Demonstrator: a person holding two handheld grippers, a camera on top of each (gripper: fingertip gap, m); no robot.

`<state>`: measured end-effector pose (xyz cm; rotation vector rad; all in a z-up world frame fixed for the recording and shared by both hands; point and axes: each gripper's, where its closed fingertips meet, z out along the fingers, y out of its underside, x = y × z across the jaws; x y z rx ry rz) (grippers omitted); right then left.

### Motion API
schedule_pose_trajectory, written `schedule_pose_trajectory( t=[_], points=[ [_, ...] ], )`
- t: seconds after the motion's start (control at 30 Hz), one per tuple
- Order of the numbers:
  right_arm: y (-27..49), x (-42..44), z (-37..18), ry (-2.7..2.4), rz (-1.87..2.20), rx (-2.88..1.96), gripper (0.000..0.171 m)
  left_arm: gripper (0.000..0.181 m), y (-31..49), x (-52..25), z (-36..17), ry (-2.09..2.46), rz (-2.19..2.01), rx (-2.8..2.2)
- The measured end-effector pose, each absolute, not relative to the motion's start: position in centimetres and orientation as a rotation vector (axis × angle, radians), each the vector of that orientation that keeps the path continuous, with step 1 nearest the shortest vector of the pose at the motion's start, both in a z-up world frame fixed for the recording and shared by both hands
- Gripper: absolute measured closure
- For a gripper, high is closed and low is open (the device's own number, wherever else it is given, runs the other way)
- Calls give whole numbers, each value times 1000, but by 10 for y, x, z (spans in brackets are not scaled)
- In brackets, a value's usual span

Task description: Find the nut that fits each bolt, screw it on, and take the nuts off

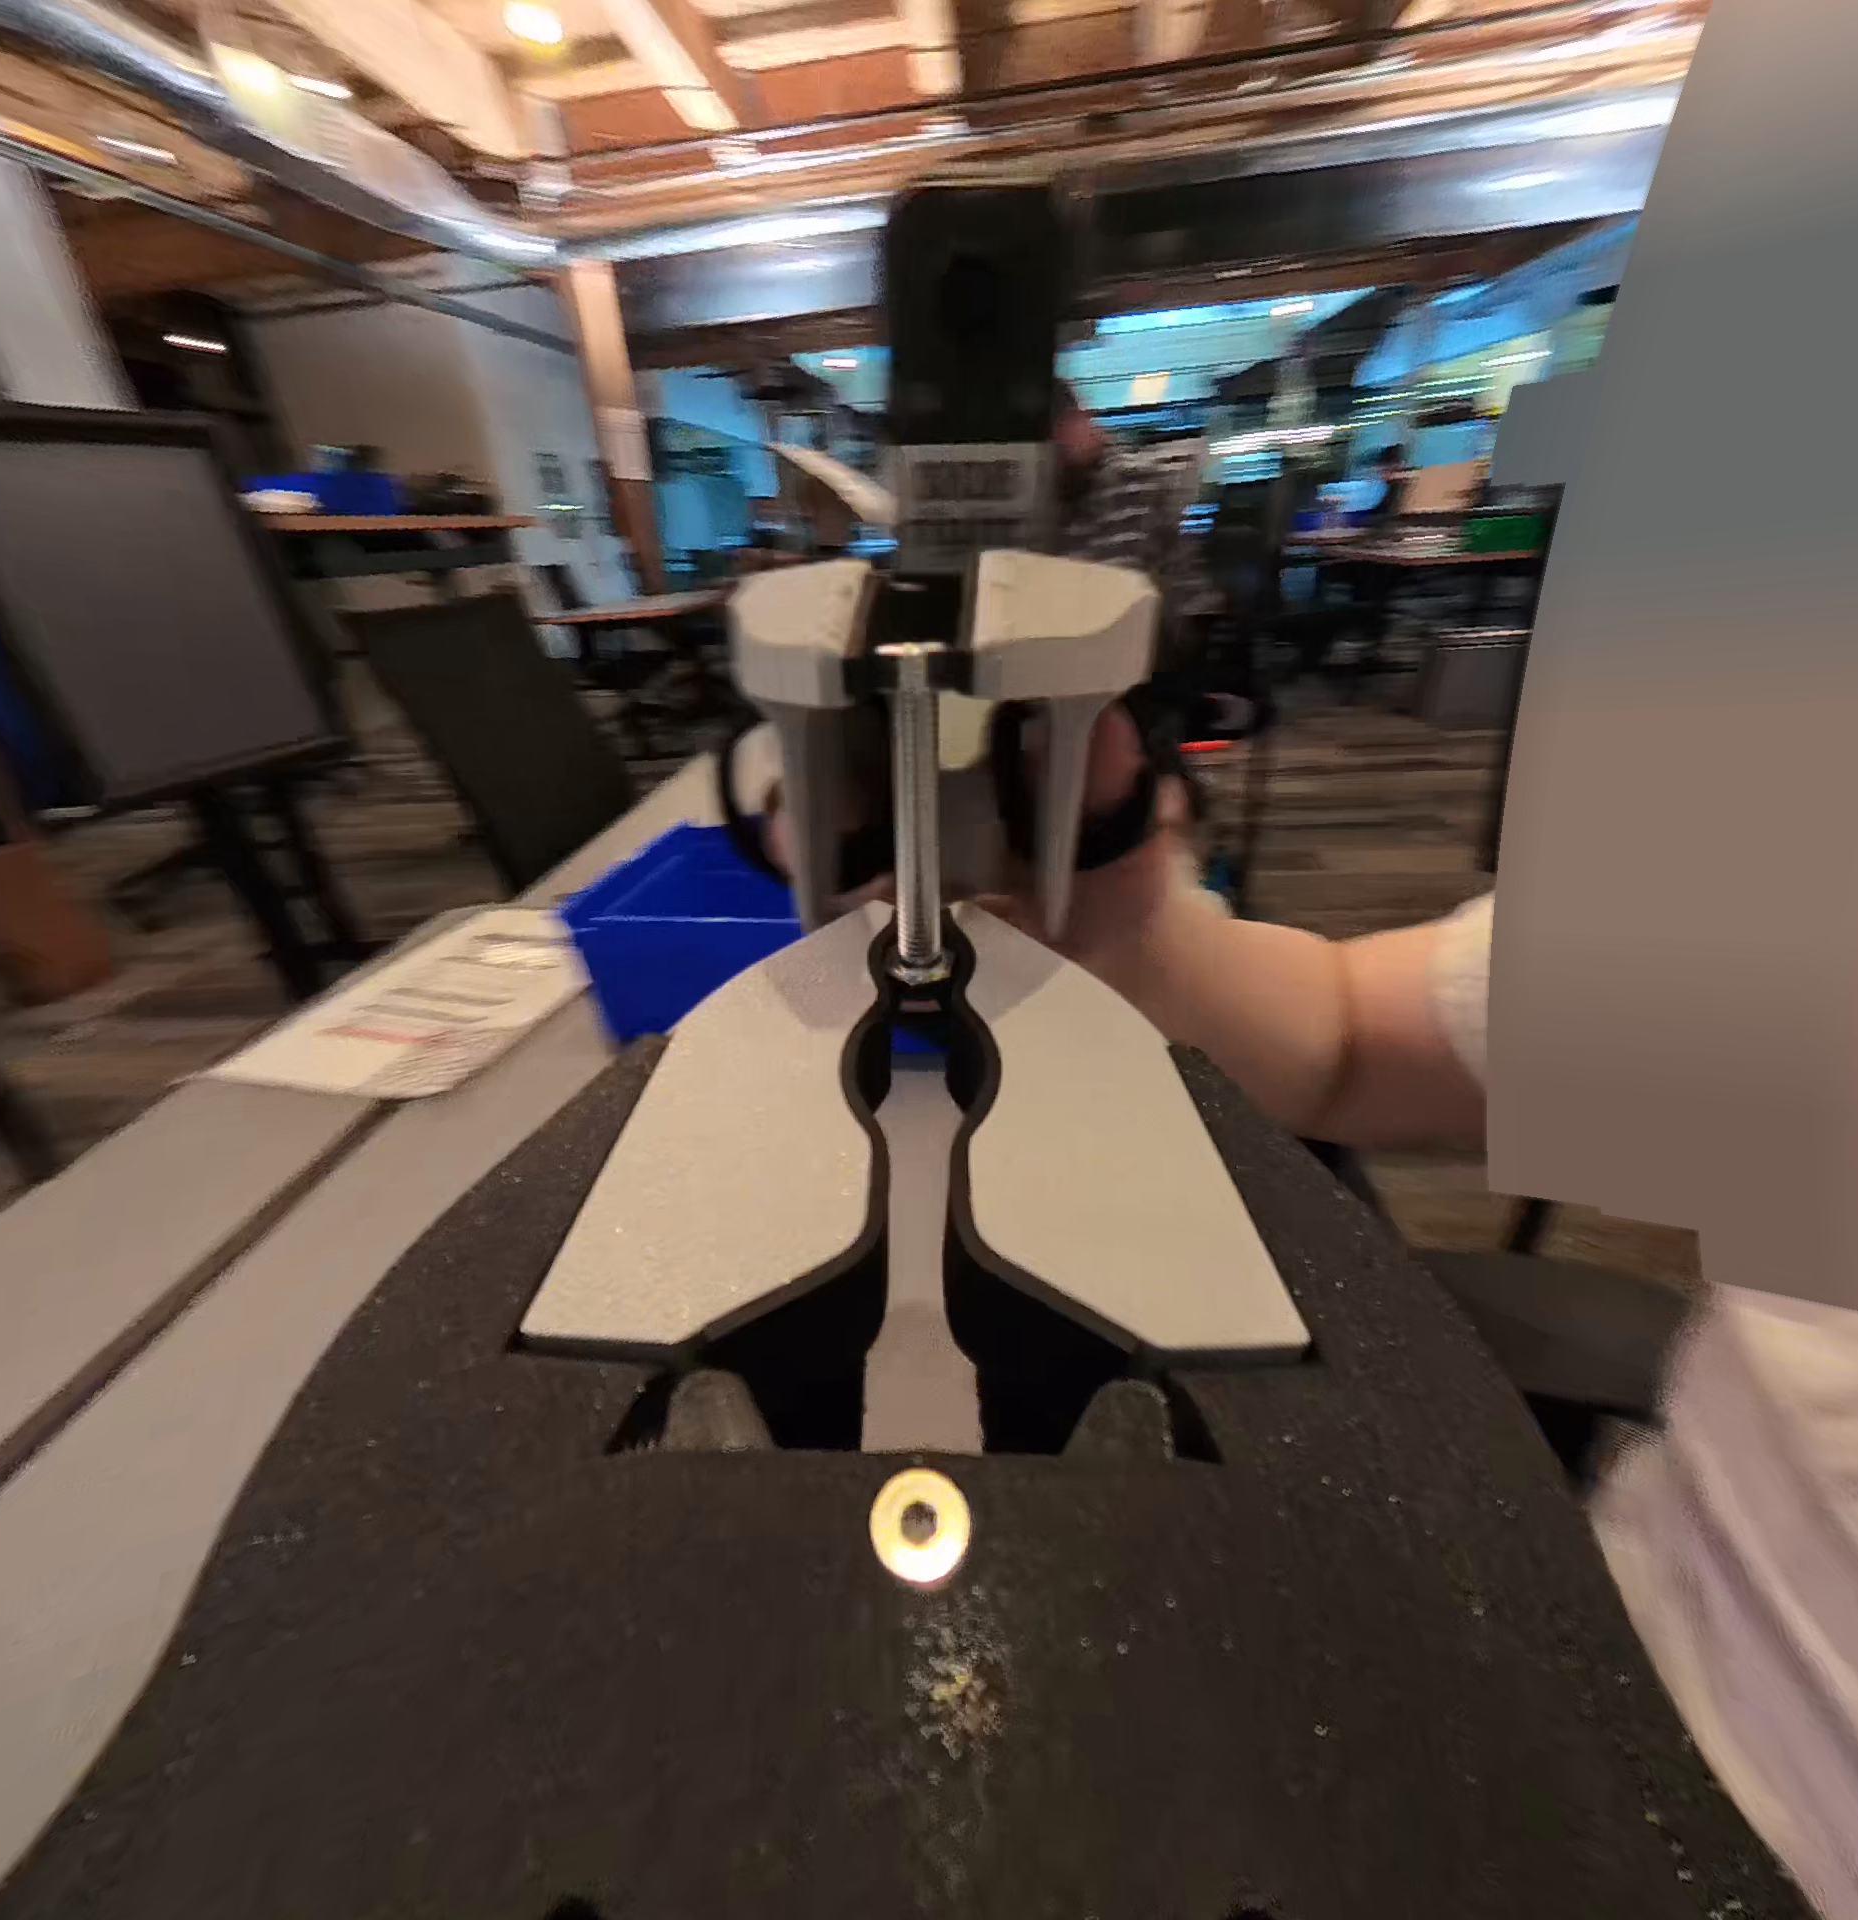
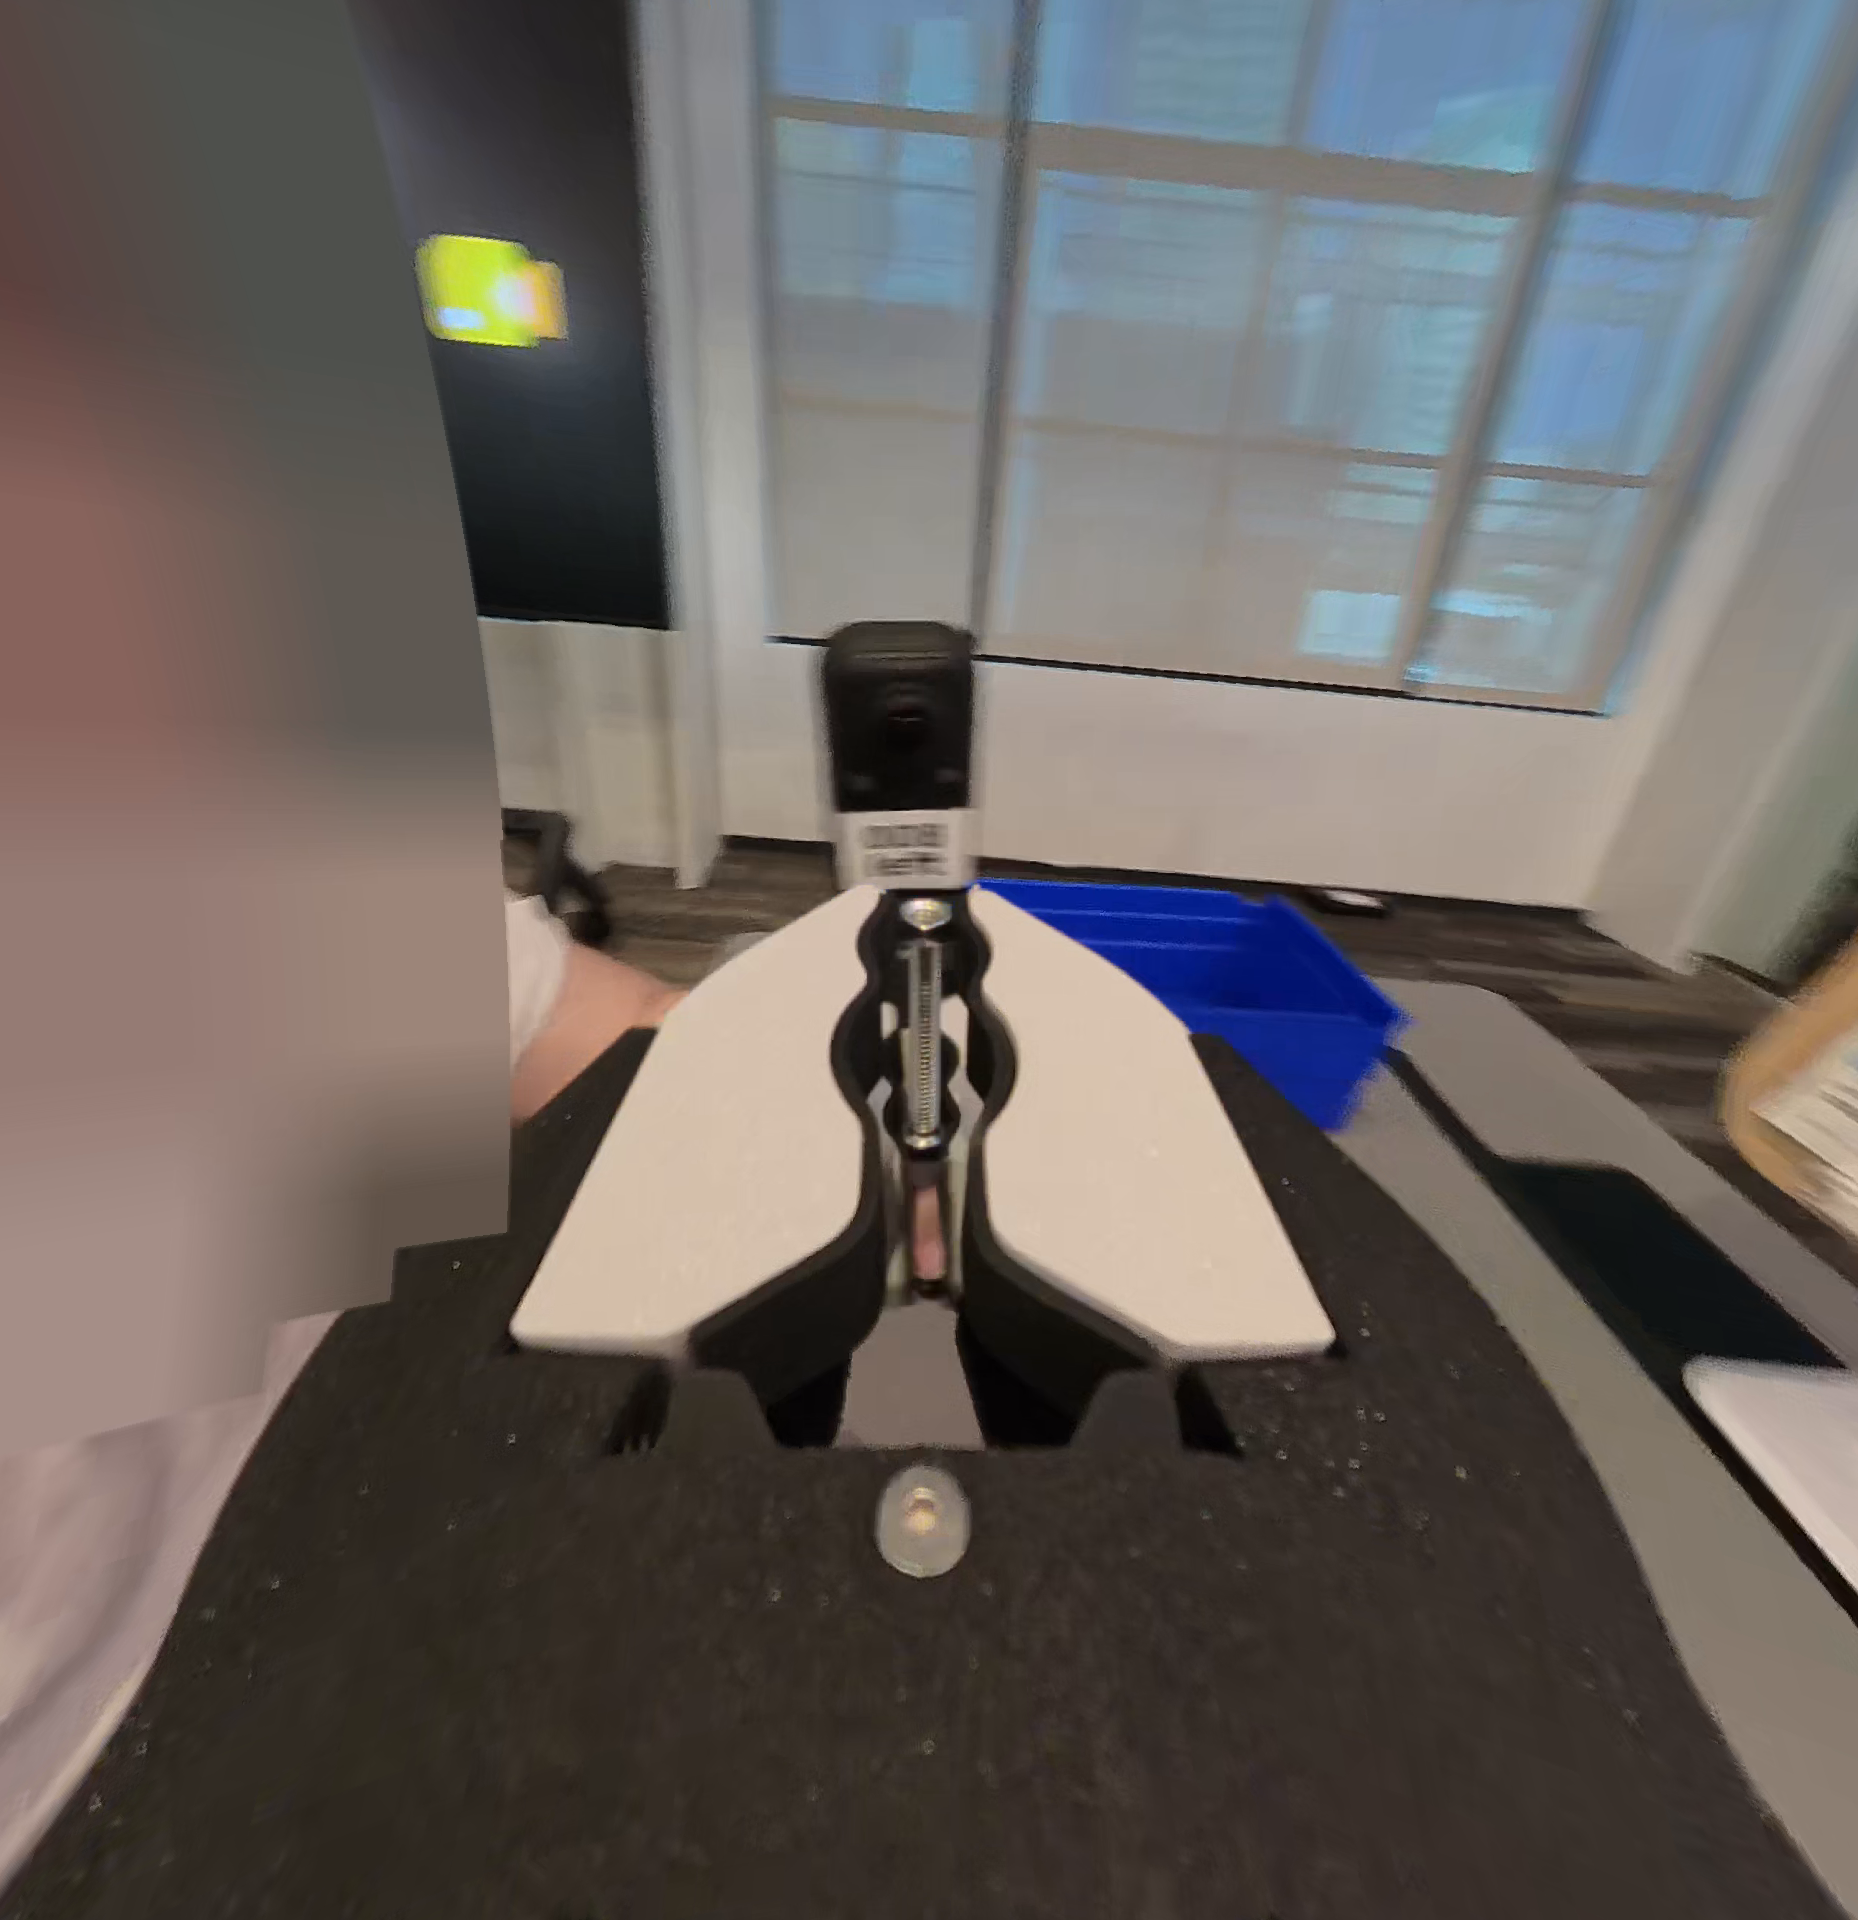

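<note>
A long silver threaded bolt [image 1: 917, 810] is held between my two grippers above the table. My right gripper [image 1: 909, 665] faces my left one from above and is shut on the bolt's head. My left gripper [image 1: 917, 961] is shut on a small silver nut [image 1: 917, 974] at the bolt's lower end. In the right wrist view my right gripper [image 2: 920, 920] is shut at its tip on the head. The bolt [image 2: 920, 1039] shows through the gap between its fingers. My left gripper's fingers are hidden there; only its black camera [image 2: 899, 727] shows.
A blue plastic bin [image 1: 686, 935] stands on the grey table [image 1: 177, 1195] just beyond the grippers; it also shows in the right wrist view [image 2: 1216, 977]. A printed sheet [image 1: 426, 1018] lies left of the bin. More papers [image 2: 1798, 1455] lie at the right. A person's forearm [image 1: 1268, 1029] holds the right gripper. There is about 6 cm between the tips of the two grippers.
</note>
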<state>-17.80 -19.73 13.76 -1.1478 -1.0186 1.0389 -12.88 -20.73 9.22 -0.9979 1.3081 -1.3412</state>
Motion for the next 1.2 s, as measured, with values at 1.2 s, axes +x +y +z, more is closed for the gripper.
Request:
schedule_pose_trajectory(
  t=[1.2],
  points=[
    [-196,297,-105,-42,92,-2806,142,177,-231,-130,70,1595,-1560,-1015]
  ],
)
